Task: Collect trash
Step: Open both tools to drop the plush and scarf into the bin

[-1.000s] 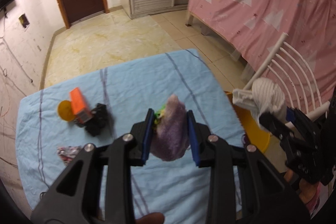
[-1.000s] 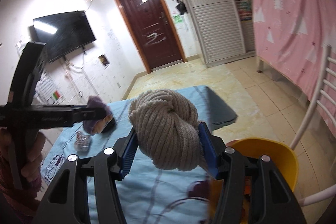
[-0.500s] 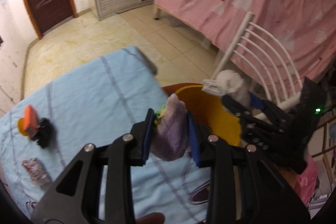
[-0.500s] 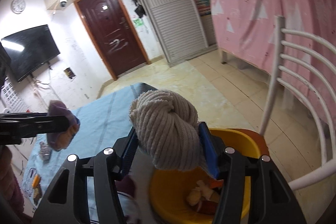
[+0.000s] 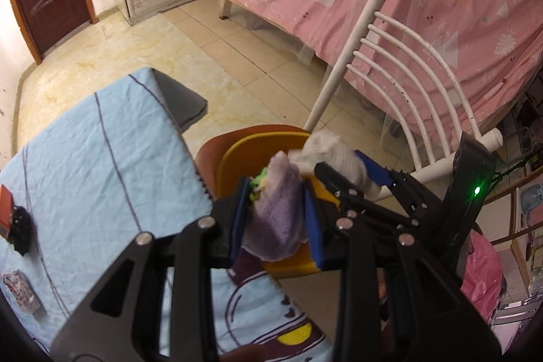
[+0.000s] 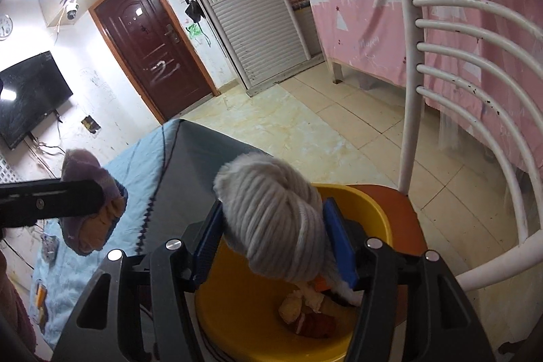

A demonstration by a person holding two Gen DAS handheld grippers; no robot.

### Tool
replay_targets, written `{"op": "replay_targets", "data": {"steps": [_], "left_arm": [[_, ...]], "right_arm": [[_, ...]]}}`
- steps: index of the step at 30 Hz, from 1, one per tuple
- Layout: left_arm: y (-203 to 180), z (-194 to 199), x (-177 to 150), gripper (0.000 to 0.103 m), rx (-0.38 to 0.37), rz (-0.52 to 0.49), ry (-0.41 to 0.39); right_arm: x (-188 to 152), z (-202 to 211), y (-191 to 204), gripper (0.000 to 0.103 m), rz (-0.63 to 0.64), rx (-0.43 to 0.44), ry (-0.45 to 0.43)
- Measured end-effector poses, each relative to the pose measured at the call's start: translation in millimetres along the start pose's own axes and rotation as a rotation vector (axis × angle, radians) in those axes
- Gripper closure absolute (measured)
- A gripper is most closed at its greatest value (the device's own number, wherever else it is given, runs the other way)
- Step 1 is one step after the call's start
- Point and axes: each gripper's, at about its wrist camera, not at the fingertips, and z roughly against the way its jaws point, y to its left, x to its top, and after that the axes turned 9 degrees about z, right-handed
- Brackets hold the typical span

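- The left claw (image 5: 276,216) is closed around a soft purple knitted bundle with a scrap of green at its top (image 5: 276,212). Its blue pads press in on both sides of the bundle's middle.
- The right claw (image 6: 281,243) is closed on a rolled-up beige ribbed knit bundle (image 6: 271,219), gripped across its lower half, with the rounded top bulging above the pads.
- Both bundles look light, squashy and not fragile. They give under the pads, so a hold across the thick middle seems safest; a pinch at a loose edge could let the fabric slide free.
- A round yellow plastic basin (image 6: 370,212) sits on the brown seat of a white metal chair (image 6: 407,83), just beside the bench covered in a light blue cloth (image 5: 101,165).
- The beige bundle hangs over the open basin. The purple bundle hovers at the basin's near rim, close to the other claw.
- Inside the basin lie a few crumpled items in tan, red and orange; what they are cannot be told.
- On the bench, well apart from the basin, remain an orange block beside a black object (image 5: 15,223) and a small patterned wrapper (image 5: 20,290).
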Motion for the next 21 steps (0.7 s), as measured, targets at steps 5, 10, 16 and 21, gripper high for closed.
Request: {"op": "replay_targets", "data": {"steps": [5, 10, 16, 21], "left_arm": [[-2, -5, 4, 0.043, -0.024, 0.028, 0.011], [2, 3, 5, 0.042, -0.027, 0.049, 0.001], [14, 19, 6, 0.041, -0.032, 0.07, -0.017], [29, 39, 3, 0.041, -0.03, 0.082, -0.048]], "right_arm": [[-2, 0, -1, 0.04, -0.006, -0.012, 0.003], [-1, 3, -2, 0.04, -0.015, -0.018, 0.003], [7, 9, 10, 0.04, 0.007, -0.013, -0.008], [18, 12, 31, 0.04, 0.047, 0.001, -0.018]]}}
